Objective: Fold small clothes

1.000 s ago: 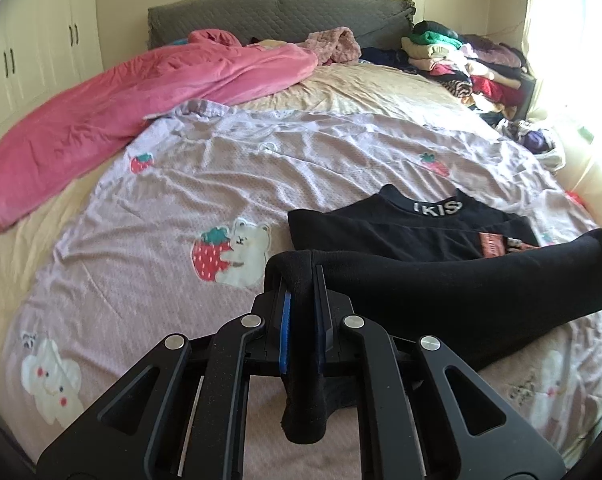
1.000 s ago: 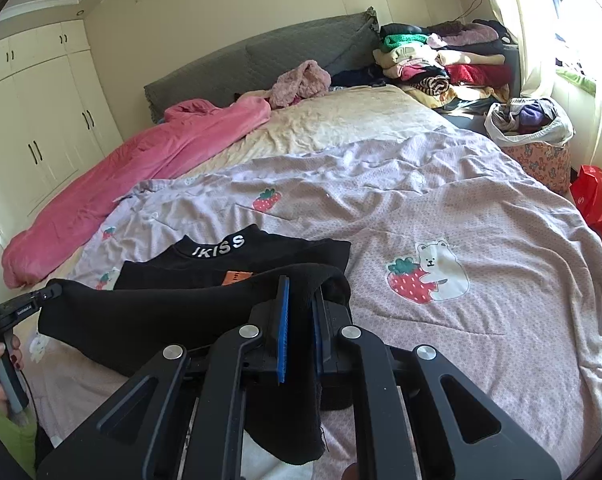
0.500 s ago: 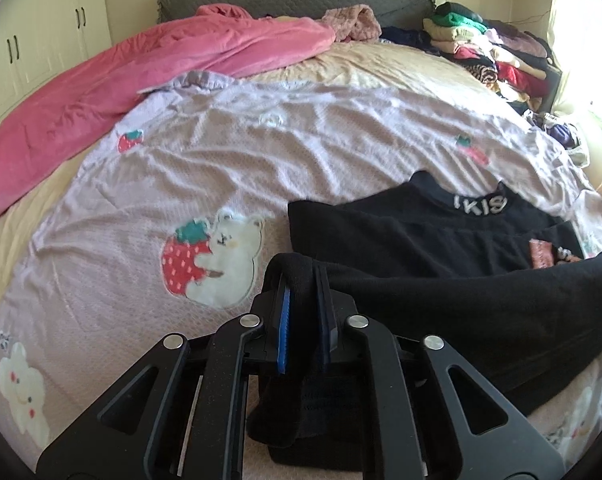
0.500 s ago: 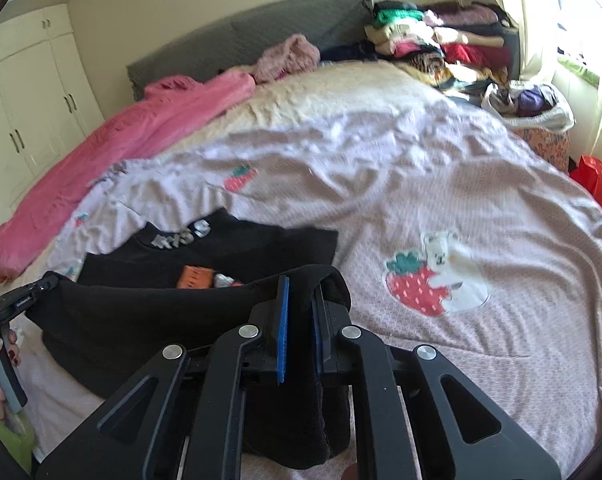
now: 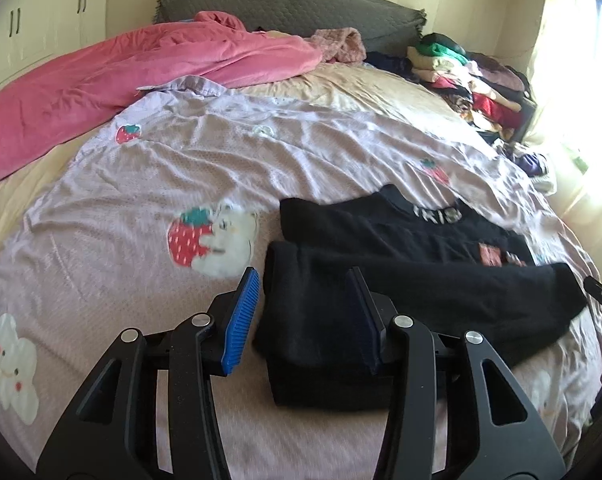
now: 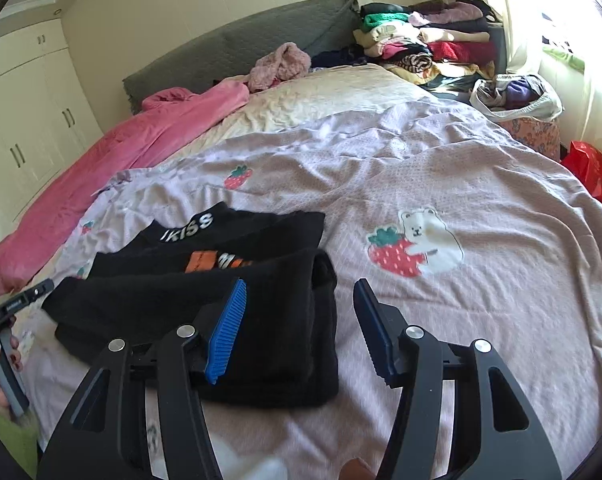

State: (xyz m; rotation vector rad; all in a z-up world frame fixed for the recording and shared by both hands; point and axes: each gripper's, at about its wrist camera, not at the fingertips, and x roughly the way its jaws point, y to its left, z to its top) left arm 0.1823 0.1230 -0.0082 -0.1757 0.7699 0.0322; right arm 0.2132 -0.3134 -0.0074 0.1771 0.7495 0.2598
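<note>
A small black top (image 5: 401,280) with white collar lettering lies on the lilac bedspread (image 5: 141,200), its lower part folded up over the body. My left gripper (image 5: 305,312) is open and empty, its jaws either side of the fold's left corner. In the right wrist view the top (image 6: 205,300) lies left of centre. My right gripper (image 6: 301,316) is open and empty above the fold's right corner. The left gripper (image 6: 17,304) shows at that view's left edge.
A pink blanket (image 5: 121,88) lies along the far left of the bed. A stack of folded clothes (image 6: 421,40) stands at the back right. A basket of clothes (image 6: 517,100) and a red bag (image 6: 589,168) sit beside the bed on the right.
Both grippers were shut on the top's lower edge and carried it forward over the body. Now both have opened and let go, and the folded part lies on the top.
</note>
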